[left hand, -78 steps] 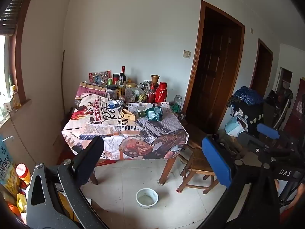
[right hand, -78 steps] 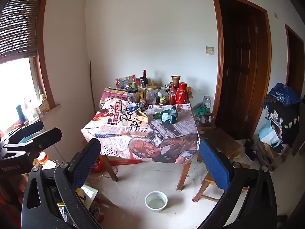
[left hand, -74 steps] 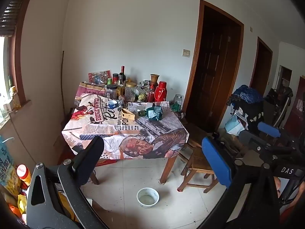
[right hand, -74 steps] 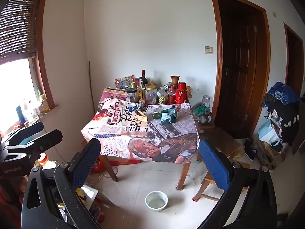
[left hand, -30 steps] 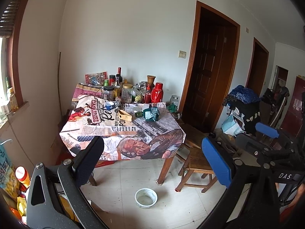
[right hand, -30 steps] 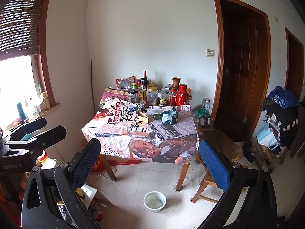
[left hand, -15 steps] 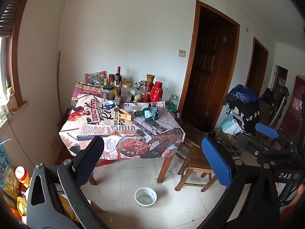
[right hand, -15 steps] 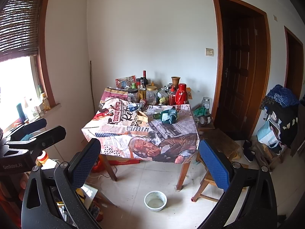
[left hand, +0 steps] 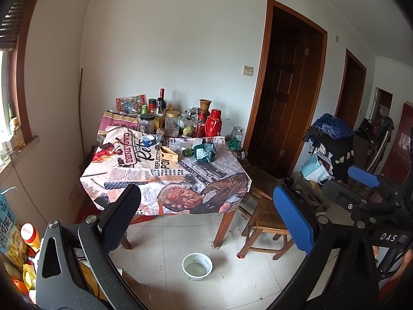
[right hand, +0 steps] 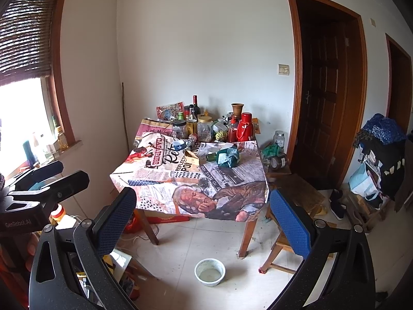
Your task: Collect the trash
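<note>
Since the earliest pictures you have eased both tools a little back and to the right, so the table (left hand: 222,222) sits slightly lower and further left in the left wrist view, while everything on it lies as it did; your left gripper (left hand: 204,211) is spread wide with nothing between its fingers, the dark pad (left hand: 118,217) at lower left and the blue pad (left hand: 294,219) at lower right, both hanging in the air well short of the table; your right gripper (right hand: 204,217) is spread just as wide and equally empty, and it shows again at the right edge of the left wrist view. On the printed tablecloth (right hand: 165,178), the crumpled green wrapper (right hand: 228,157) lies towards the far right part of the top, touching a green bottle (right hand: 212,157) that lies on its side just left of it; a torn yellow carton (right hand: 191,158) rests near the middle, with a small blue cup (right hand: 178,144) behind it; jars and bottles crowd the far edge by the wall, among them a red flask (right hand: 245,128); a white bowl (right hand: 209,271) stands on the floor tiles below the near edge of the table, and a wooden stool (right hand: 286,245) stands beside the table's right leg.
</note>
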{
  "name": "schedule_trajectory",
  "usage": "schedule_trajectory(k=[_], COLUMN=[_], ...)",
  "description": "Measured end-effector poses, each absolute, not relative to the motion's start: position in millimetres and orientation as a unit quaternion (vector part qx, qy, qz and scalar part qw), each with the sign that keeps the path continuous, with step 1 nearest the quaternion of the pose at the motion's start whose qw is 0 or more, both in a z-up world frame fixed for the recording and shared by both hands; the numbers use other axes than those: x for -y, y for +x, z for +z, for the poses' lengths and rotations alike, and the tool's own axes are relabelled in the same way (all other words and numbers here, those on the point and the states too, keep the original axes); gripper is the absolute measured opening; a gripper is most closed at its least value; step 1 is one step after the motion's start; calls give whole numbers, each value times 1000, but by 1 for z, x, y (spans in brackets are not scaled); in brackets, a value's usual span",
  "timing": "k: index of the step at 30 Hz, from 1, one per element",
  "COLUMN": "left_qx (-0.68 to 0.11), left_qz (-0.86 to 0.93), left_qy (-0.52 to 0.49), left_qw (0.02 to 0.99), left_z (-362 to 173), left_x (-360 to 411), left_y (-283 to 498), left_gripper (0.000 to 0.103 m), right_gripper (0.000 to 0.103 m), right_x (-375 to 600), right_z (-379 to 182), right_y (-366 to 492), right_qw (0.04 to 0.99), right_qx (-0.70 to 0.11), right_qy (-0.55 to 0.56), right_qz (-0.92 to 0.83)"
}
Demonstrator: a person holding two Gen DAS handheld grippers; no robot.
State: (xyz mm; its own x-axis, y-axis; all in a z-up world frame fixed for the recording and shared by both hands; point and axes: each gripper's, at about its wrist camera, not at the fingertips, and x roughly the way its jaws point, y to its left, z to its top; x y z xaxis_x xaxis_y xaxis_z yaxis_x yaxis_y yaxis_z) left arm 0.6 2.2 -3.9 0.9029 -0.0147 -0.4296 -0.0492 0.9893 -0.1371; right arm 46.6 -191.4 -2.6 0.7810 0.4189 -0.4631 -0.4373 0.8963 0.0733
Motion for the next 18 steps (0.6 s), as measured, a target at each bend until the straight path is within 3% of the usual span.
schedule_trajectory(k=[18], left_qx=[-228], left_qz=[28], left_qy=[-84], left_qw=[970], left_z=[-2], left_x=[40], left_y=[57], left_gripper=[103], right_gripper=[103], right_x=[233], right_z=[-5], right_y=[100], right_qw=[941], right_qx=[-243], right_qy=[-14], right_qz=[234])
